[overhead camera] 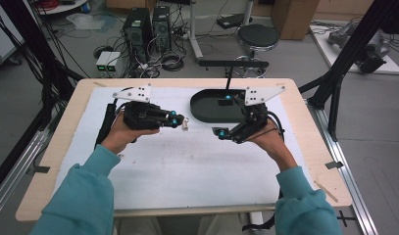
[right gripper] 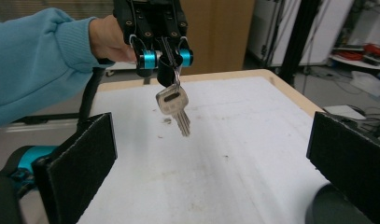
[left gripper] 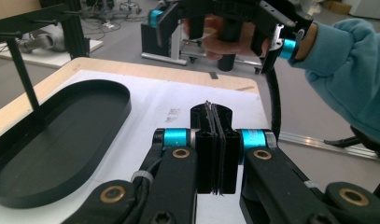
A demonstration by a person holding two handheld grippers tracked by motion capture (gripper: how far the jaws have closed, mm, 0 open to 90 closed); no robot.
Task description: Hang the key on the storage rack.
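My left gripper is clenched on the thin wire ring of a small bunch of silver metal keys, so they dangle free above the white mat. My right gripper, jaws spread wide, faces them from nearby, beside the black oval tray.

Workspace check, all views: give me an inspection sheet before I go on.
Surface: wooden table under a white mat with faint specks.
Job's things: keys on a ring, hanging above the mat; black oval tray at the far side, nothing seen in it.
Clutter: nothing seen apart from tape scraps at the table edges.
Grippers: left gripper shut, holding the key ring; right gripper open, facing the keys.
Cables: one trails from each gripper; loose bundles on the floor beyond.
Surroundings: computer towers, stool, black frame posts.
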